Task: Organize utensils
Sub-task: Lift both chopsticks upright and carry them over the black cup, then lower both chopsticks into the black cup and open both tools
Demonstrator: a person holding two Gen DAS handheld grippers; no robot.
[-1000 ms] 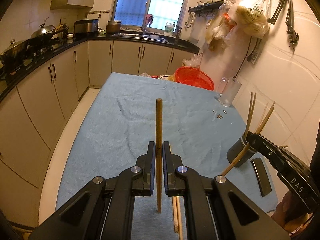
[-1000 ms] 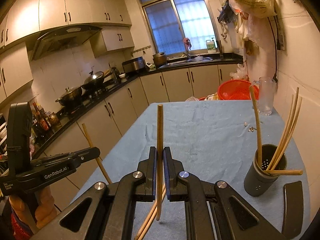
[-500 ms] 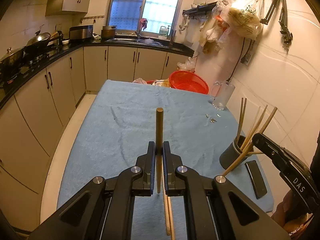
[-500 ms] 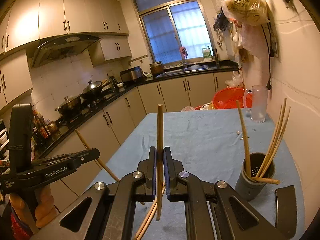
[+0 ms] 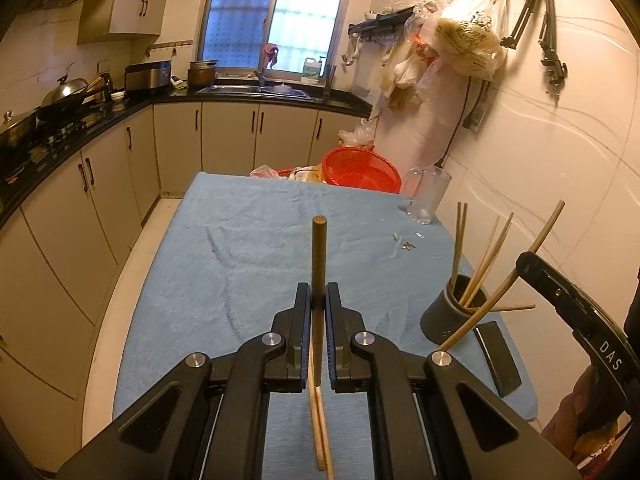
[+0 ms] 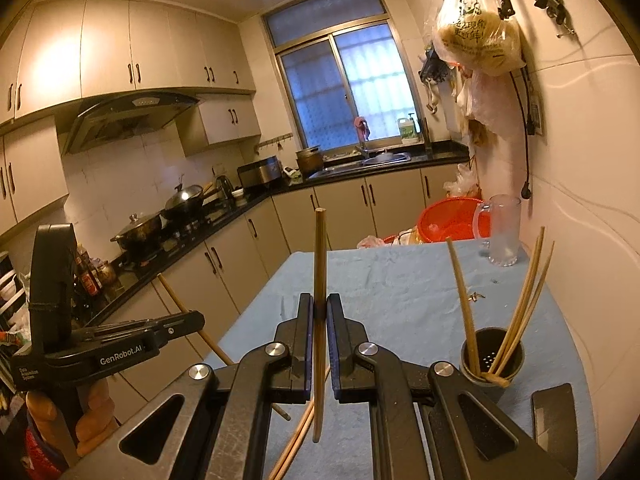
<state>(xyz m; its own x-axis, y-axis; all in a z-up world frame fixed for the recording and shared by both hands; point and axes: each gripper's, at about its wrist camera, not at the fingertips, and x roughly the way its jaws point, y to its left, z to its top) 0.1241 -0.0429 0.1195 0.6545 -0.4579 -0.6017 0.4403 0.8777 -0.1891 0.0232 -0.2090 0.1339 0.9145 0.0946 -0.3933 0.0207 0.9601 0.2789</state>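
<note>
Both grippers are pinched tight on one wooden chopstick each: left gripper (image 5: 319,304) holds a chopstick (image 5: 319,264) upright, right gripper (image 6: 319,312) holds another chopstick (image 6: 320,280). Two loose chopsticks (image 5: 320,432) lie below on the rumpled blue cloth (image 5: 260,248). The dark round holder (image 6: 492,356) at the wall side is bristling with sticks. Further back: a frosted glass mug (image 6: 504,228), a red colander (image 5: 360,168), then cream cabinets and a window.

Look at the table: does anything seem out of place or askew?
Yes. One chopstick lies flat across the rim of the dark holder rather than standing inside, and small metal bits are scattered on the blue cloth.
</note>
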